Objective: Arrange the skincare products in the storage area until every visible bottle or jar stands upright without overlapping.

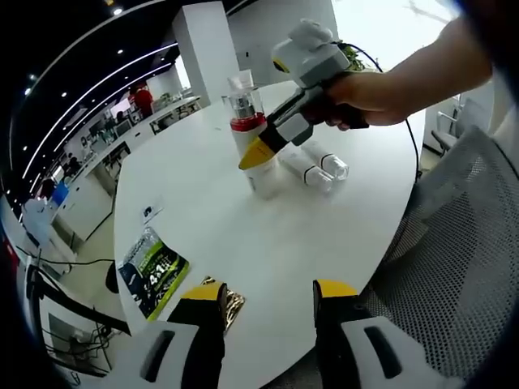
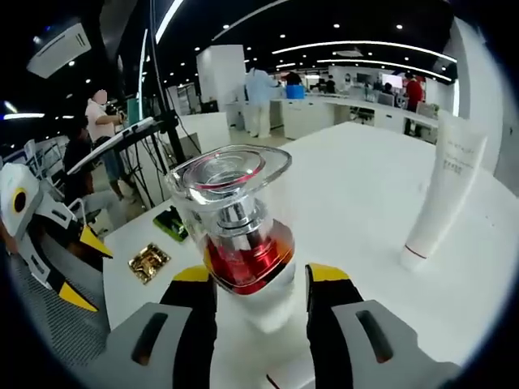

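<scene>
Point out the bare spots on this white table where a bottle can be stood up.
Free: the broad stretch of white table between the green packet and the chair. Crowded: around the red-banded bottle in the right gripper, where clear bottles lie beside it.

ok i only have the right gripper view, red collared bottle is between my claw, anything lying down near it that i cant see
Observer: yes, two clear-capped bottles lie on their sides on the table, just past the red-collared bottle and close to the right claw.
Operator: and is the left claw carrying anything
Observer: no, the left claw is open with only bare table between its jaws, near the table's edge.
</scene>
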Tool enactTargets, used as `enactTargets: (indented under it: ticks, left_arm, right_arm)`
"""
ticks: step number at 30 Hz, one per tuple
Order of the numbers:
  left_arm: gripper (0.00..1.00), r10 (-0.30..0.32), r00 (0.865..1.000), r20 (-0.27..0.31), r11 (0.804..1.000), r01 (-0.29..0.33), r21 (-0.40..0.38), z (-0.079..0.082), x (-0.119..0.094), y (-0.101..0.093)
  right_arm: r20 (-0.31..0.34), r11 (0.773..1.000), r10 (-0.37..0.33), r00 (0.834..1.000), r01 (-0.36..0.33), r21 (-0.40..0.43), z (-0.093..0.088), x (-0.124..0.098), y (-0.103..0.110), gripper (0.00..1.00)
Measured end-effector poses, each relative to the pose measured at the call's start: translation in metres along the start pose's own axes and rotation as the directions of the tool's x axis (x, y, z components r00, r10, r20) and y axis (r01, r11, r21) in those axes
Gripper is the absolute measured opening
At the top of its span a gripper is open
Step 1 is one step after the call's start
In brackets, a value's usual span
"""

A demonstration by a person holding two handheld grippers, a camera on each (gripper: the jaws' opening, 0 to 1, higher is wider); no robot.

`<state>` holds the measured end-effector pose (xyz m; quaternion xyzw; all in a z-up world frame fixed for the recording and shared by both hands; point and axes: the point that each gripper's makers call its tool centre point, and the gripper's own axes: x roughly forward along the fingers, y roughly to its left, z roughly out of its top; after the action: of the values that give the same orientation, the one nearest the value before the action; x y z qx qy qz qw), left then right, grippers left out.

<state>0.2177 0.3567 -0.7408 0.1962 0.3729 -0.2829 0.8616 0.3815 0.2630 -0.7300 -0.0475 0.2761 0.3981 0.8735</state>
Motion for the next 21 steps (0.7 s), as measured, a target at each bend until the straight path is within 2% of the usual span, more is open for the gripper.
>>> enactTargets:
  ticks: [4, 7, 12, 13, 16, 19, 21]
  left_arm:
    - [0.44, -0.001, 1.000, -0.008, 1.000, 0.001, 0.000, -0.0012, 0.0005, -0.0003]
    - [0.44, -0.003, 1.000, -0.013, 1.000, 0.003, 0.000, -0.0020, 0.0009, -0.0009]
    - [0.44, -0.003, 1.000, -0.020, 1.000, 0.003, 0.001, -0.0034, 0.0016, -0.0006]
    - [0.44, -0.003, 1.000, -0.021, 1.000, 0.003, 0.002, -0.0036, 0.0017, -0.0006]
    - [0.44, -0.002, 1.000, -0.022, 1.000, 0.002, 0.002, -0.0038, 0.0015, -0.0006]
    - [0.44, -0.002, 1.000, -0.021, 1.000, 0.002, 0.001, -0.0035, 0.0014, -0.0006]
    - [0.44, -0.001, 1.000, -0.022, 1.000, 0.001, 0.000, -0.0039, 0.0015, -0.0002]
  right_arm:
    - [0.011, 1.000, -0.002, 1.000, 0.003, -0.007, 0.0017, 0.0015, 0.0022, 0.39]
    - [0.027, 1.000, 0.002, 1.000, -0.003, 0.018, 0.0050, 0.0037, 0.0052, 0.39]
    - [0.027, 0.999, -0.033, 0.999, 0.032, 0.039, 0.0050, 0.0043, 0.0022, 0.38]
    - [0.017, 0.998, -0.056, 0.998, 0.055, 0.022, 0.0033, 0.0037, -0.0015, 0.37]
    - [0.016, 0.998, -0.068, 0.998, 0.068, -0.009, 0.0036, 0.0038, -0.0001, 0.36]
    - [0.020, 0.998, -0.056, 0.998, 0.057, -0.034, 0.0037, 0.0030, 0.0024, 0.35]
    - [0.012, 0.996, -0.035, 0.999, 0.036, -0.080, 0.0038, 0.0028, 0.0063, 0.34]
